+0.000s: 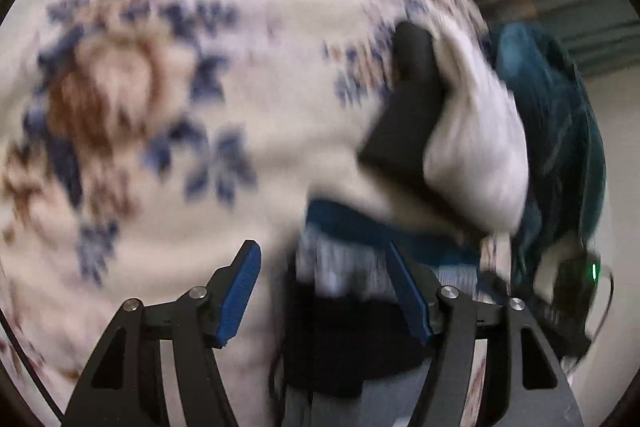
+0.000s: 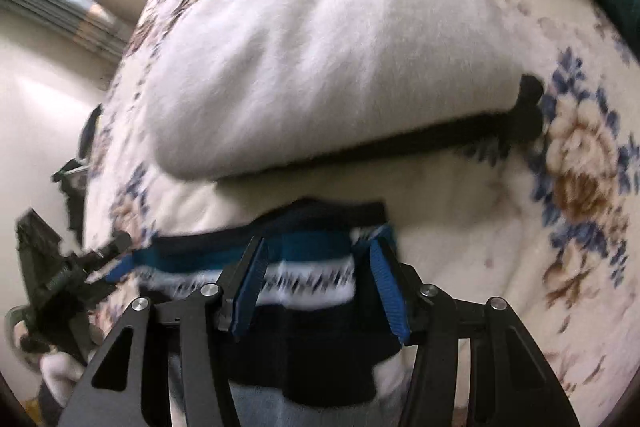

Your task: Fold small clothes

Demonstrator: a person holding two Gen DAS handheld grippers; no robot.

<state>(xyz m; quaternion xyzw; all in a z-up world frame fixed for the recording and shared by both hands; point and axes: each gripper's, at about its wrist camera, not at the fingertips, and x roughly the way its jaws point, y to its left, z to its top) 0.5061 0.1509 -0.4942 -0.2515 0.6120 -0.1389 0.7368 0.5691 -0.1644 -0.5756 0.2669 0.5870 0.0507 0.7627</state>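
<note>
A small knitted garment with black, teal and white patterned bands (image 1: 352,267) lies on the flowered blanket (image 1: 160,27). My left gripper (image 1: 324,291) is open, its blue fingers on either side of the garment's edge. In the right wrist view the same garment (image 2: 312,267) sits between the blue fingers of my right gripper (image 2: 316,283), which is open around its striped band. A white garment with black trim (image 2: 320,67) lies folded just beyond it; it also shows in the left wrist view (image 1: 472,147).
A teal cloth (image 1: 552,131) lies at the blanket's right side. The other gripper's body shows at the left of the right wrist view (image 2: 52,275). Curtains (image 2: 52,7) and a wall stand beyond the bed.
</note>
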